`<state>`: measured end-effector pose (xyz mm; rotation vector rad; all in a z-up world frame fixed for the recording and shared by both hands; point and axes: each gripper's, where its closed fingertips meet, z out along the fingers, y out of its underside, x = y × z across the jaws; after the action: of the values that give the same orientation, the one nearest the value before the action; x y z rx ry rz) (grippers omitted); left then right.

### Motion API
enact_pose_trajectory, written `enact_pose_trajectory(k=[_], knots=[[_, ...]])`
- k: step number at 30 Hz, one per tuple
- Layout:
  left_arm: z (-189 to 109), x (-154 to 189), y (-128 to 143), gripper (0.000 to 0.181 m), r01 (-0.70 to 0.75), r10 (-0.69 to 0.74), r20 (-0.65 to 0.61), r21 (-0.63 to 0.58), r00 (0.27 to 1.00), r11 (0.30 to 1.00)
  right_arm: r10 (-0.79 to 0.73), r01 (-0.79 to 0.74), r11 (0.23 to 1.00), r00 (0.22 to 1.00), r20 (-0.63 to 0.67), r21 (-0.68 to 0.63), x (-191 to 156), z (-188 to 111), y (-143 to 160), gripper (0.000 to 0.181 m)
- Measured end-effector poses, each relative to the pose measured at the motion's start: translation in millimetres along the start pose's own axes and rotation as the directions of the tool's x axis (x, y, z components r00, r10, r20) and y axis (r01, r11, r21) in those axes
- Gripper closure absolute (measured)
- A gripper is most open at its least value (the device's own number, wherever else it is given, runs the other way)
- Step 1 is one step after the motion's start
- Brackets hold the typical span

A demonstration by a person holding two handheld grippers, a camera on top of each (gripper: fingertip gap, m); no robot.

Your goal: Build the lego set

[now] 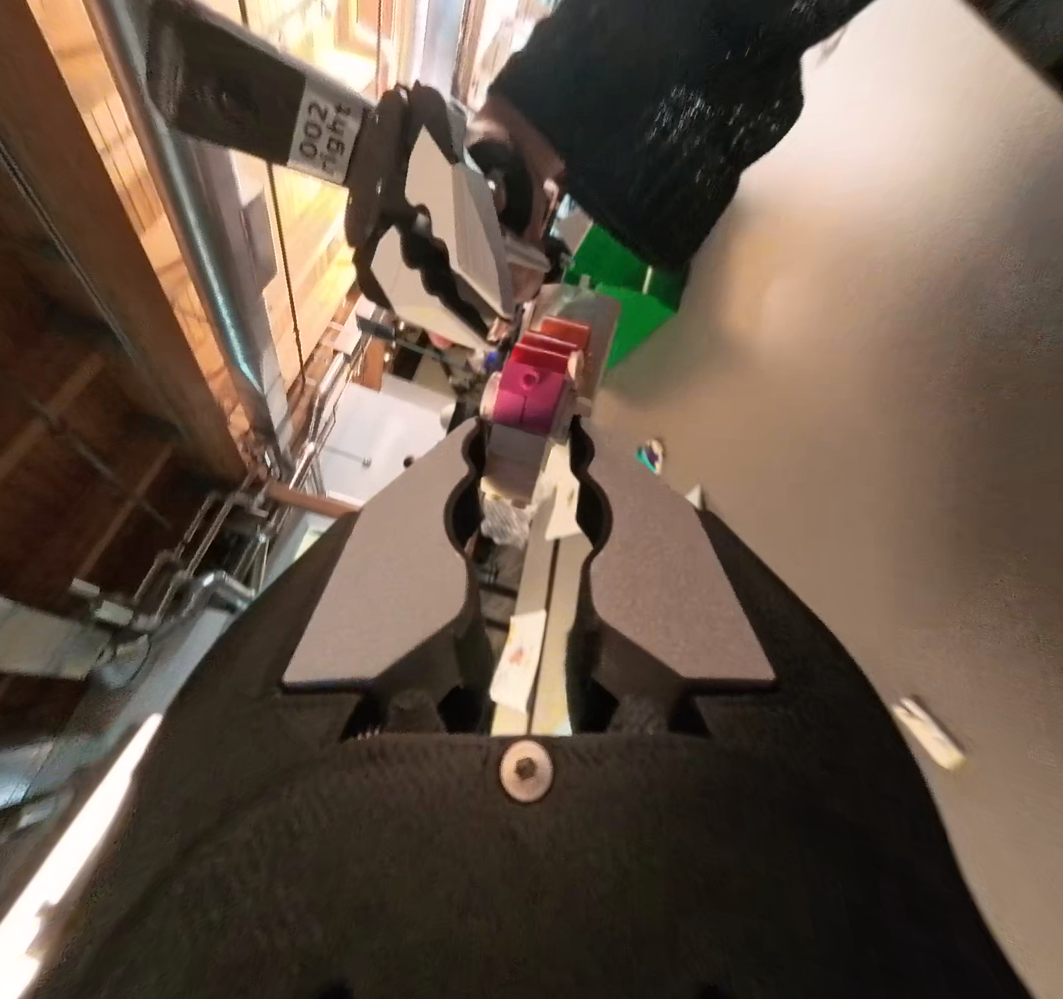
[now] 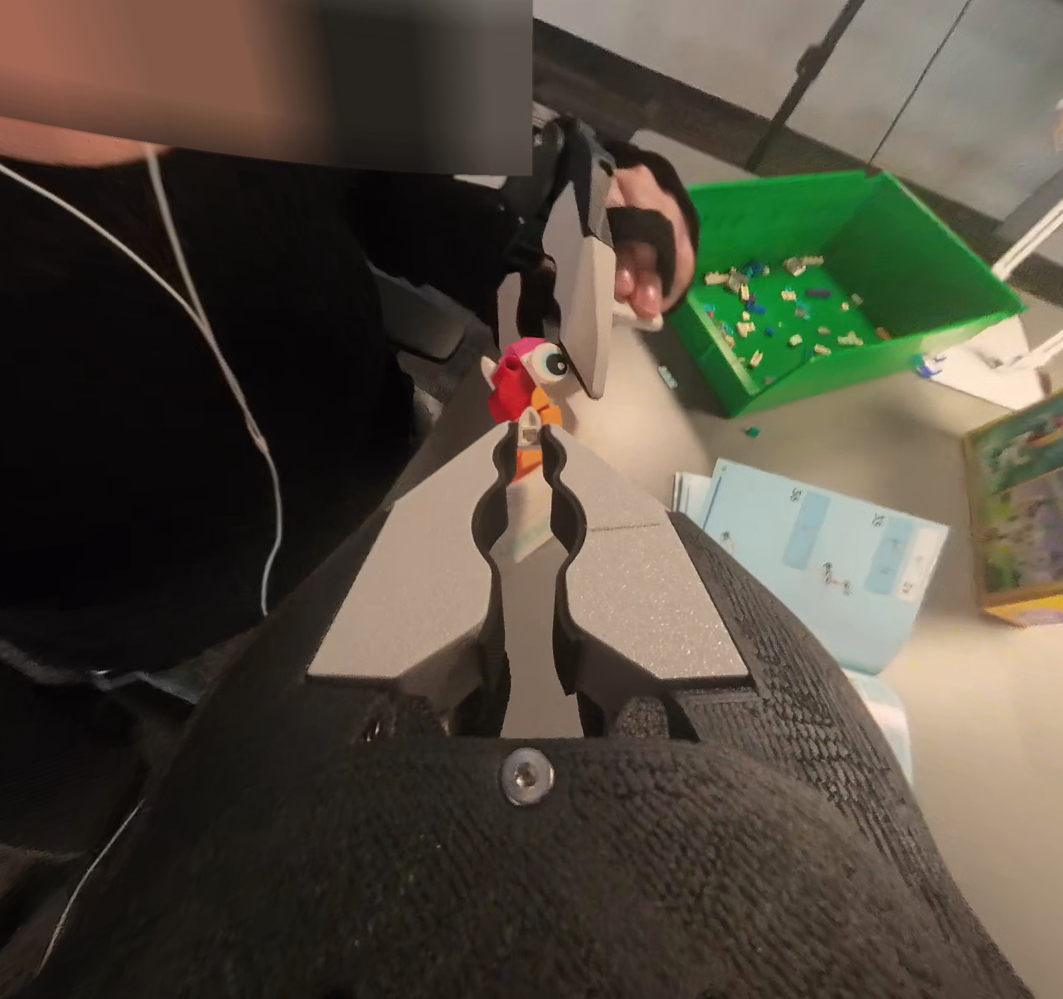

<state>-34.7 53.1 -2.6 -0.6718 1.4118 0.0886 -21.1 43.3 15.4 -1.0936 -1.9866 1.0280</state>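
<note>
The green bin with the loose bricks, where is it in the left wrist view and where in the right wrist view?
Left wrist view: the green bin is only a sliver just right of centre, mostly hidden behind the black sleeve.
Right wrist view: the bin sits open at upper right, loose bricks inside.
Shared landmark: the small lego build, held up between both grippers.
</note>
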Motion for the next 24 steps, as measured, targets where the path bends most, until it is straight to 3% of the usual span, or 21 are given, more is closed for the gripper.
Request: enact_pose_trajectory(k=[5,11,24], knots=[[16.9,-37.6,-35.0,0.153,-0.01,0.024,-0.08,0.17,0.996,0.985,-0.023,0.017,0.998,0.995,0.093,0.063,-8.1,-21.4,-49.1,0.175],[27.6,-66.2,-59.6,0.153,0.05,-0.015,-0.121,0.291,0.993,0.956,-0.047,0.042,0.998,0.993,0.104,0.054,-11.9,-38.0,-79.9,0.175],[37.1,-79.0,-58.4,0.153,0.08,-0.047,-0.114,0.311,0.992,0.947,-0.072,0.072,0.997,0.997,0.007,0.004,-3.2,-52.3,-82.3,0.175]])
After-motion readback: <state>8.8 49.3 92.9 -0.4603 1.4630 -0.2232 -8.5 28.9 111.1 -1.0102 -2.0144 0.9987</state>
